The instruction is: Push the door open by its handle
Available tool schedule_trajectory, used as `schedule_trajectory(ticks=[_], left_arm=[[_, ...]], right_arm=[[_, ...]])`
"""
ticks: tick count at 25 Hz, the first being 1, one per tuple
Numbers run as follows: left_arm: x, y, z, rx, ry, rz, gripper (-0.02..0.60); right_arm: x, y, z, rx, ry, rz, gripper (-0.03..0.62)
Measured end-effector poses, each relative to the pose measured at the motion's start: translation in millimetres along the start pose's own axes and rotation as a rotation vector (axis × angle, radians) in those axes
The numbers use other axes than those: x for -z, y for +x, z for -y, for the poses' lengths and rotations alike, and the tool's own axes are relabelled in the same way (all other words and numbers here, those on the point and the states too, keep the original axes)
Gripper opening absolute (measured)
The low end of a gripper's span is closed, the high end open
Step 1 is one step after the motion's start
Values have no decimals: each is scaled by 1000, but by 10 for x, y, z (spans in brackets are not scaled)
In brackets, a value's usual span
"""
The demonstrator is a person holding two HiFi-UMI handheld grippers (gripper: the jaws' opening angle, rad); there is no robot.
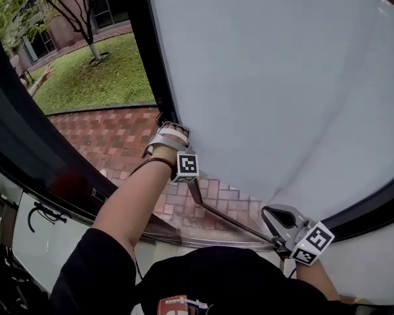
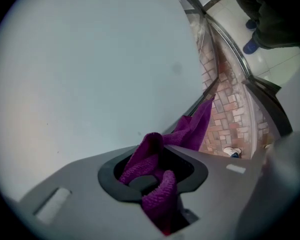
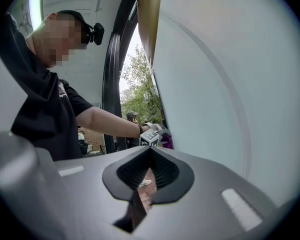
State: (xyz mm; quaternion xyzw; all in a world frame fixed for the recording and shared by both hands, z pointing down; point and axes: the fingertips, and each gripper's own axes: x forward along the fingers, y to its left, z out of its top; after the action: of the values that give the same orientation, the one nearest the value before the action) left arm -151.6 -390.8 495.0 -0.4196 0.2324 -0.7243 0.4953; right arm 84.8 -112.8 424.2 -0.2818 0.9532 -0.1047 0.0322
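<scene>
**Ana:** What was the left gripper (image 2: 154,156) doing?

**Ben:** It was pinching a purple cloth (image 2: 192,129) between its jaws. The right gripper (image 3: 150,153) had its jaws pressed together, with nothing in them.

**Ana:** What could go wrong from there?

**Ben:** I think the cloth could slip out if the squeeze was too weak, because a long bit of it hung loose past the jaws. The left gripper could also slide along the smooth white door (image 2: 90,74) if it pushed on the flat part and not on the handle. Then the door might close again on the arm.

**Ana:** Where was the door?

**Ben:** It was right in front of the left gripper and very near. I could not tell if they touched. For the right gripper, the door was close by on its right side. I could not spot the handle in any view. Past the door's edge, beyond the cloth, was the brick ground (image 2: 230,109) outside.
</scene>
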Motion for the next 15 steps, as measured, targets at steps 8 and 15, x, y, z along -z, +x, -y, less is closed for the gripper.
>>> schedule_trajectory(ticks=[8, 15], left_arm=[[-133, 466, -417, -8, -19, 142, 123], [-529, 1073, -1090, -9, -36, 132, 114]], right_arm=[[-109, -129, 128, -34, -37, -27, 0], [-265, -101, 716, -139, -70, -75, 0]])
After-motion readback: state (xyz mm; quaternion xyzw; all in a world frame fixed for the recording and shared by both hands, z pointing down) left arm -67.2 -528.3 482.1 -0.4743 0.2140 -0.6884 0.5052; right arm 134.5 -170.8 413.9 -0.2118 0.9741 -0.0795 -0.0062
